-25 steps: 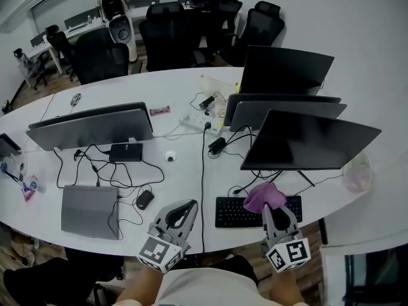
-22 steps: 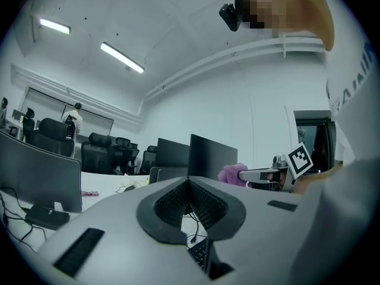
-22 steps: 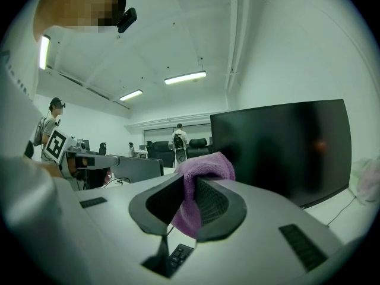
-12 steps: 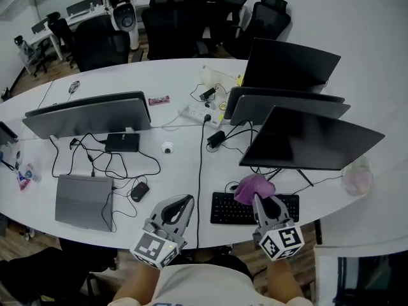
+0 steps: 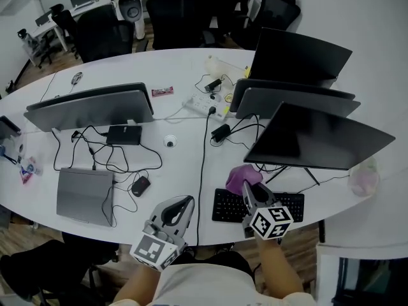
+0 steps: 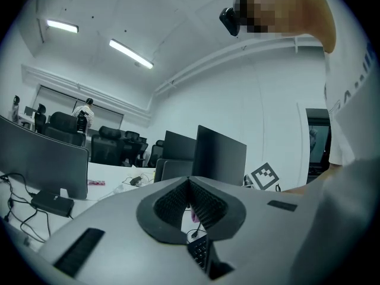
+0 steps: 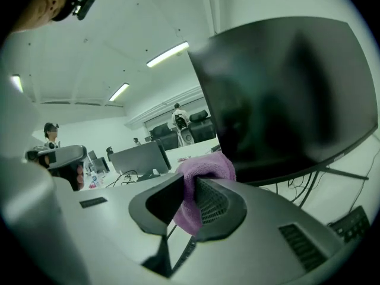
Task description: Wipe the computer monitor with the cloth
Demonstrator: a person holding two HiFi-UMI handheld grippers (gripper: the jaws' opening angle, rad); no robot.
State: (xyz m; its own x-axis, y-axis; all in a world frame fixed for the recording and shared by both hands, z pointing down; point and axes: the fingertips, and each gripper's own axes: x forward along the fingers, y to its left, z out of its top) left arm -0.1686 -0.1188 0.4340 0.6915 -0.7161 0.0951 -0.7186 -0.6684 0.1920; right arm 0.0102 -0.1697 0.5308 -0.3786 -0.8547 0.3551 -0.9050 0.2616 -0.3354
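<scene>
Right tool clamped on fuzzy purple cloth, left tool pinched empty; press lightly, sweep near black flat monitor.

Even light from ceiling strip lights; fisheye bending at edges; dark corners.

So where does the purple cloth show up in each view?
Head view: purple cloth low, right of centre, above the keyboard, held by the right gripper.
Left gripper view: only a purplish sliver past the shut tongs of the left gripper, probably it.
Right gripper view: centre, clamped in the tongs.
Shared landmark: the nearest tilted black monitor.
</scene>
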